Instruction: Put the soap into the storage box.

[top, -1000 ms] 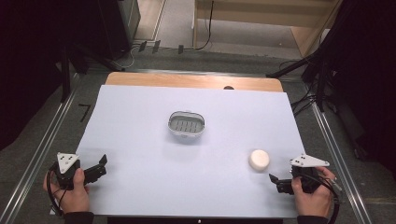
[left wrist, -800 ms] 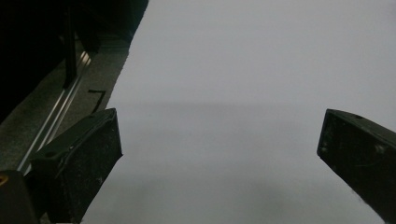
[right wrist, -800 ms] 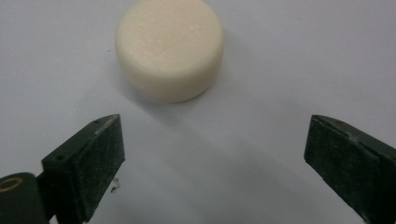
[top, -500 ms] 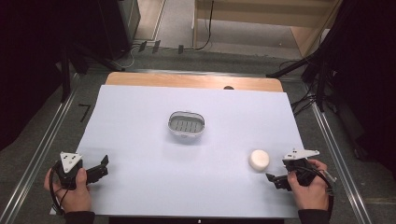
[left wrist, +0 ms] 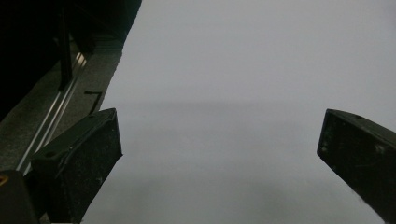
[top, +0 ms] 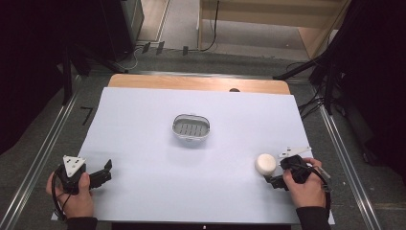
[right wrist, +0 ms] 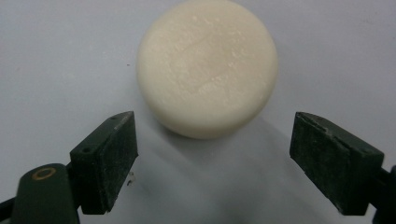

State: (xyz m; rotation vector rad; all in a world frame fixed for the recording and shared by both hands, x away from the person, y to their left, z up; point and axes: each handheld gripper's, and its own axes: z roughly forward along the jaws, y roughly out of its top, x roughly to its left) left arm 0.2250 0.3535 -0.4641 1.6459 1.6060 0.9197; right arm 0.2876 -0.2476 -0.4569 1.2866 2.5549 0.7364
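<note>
White paper covers the table [top: 143,120]; the round soap [top: 265,164] sits at lower right, just left of the right gripper [top: 273,181], whose spread jaws are closing, the soap just beyond their tips.

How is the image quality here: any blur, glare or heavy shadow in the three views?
High view: even light on the white sheet, surroundings nearly black, dish sharp. Right gripper view: the round soap is crisp with a soft shadow below it, no glare; the right gripper, its jaws closing, is not yet around it. Left gripper view: dim, featureless grey sheet; left gripper open.
</note>
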